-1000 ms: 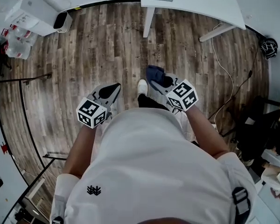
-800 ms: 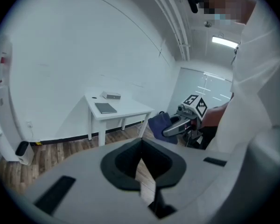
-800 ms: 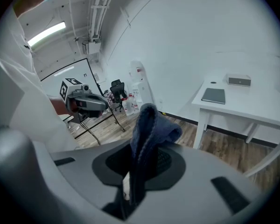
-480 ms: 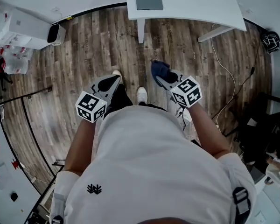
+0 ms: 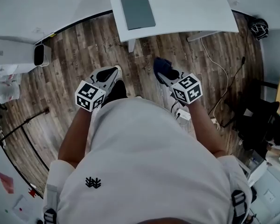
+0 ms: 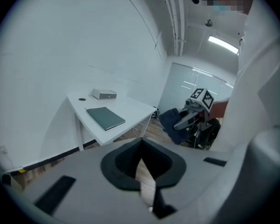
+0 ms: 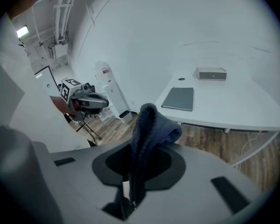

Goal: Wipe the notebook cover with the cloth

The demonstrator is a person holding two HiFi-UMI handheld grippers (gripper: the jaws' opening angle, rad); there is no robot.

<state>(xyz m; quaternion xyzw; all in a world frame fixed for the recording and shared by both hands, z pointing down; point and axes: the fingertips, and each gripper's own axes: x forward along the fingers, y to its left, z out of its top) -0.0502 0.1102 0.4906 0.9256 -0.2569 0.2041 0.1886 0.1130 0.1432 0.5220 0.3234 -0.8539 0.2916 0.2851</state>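
the task has not really begun. the person stands on the wood floor (image 5: 84, 45), and the table (image 5: 186, 8) is ahead of both grippers, well apart from them. the notebook (image 5: 137, 11) lies flat and shut on the table, near its front edge, so its cover faces up and is ready for a wipe. nothing touches it.

the right gripper (image 5: 165, 77) has its jaws pressed tight on the cloth (image 5: 161, 66). in the right gripper view the cloth (image 7: 151, 125) sticks up out of the gripper (image 7: 133, 171) in a soft blue lump and flops over at the top. i think it is pinched low down so that the loose part can rub the cover. from this gripper the notebook (image 7: 178, 99) is ahead and a bit to the right.

the left gripper (image 5: 113, 73) holds nothing. in its own view the jaws (image 6: 142, 171) are together, with only a thin slit near their base where the floor shows. it hangs beside the right gripper, to its left, apart from it. i think it may be kept free to hold the notebook (image 6: 105, 117) down.

next, both grippers need to get close to the table.
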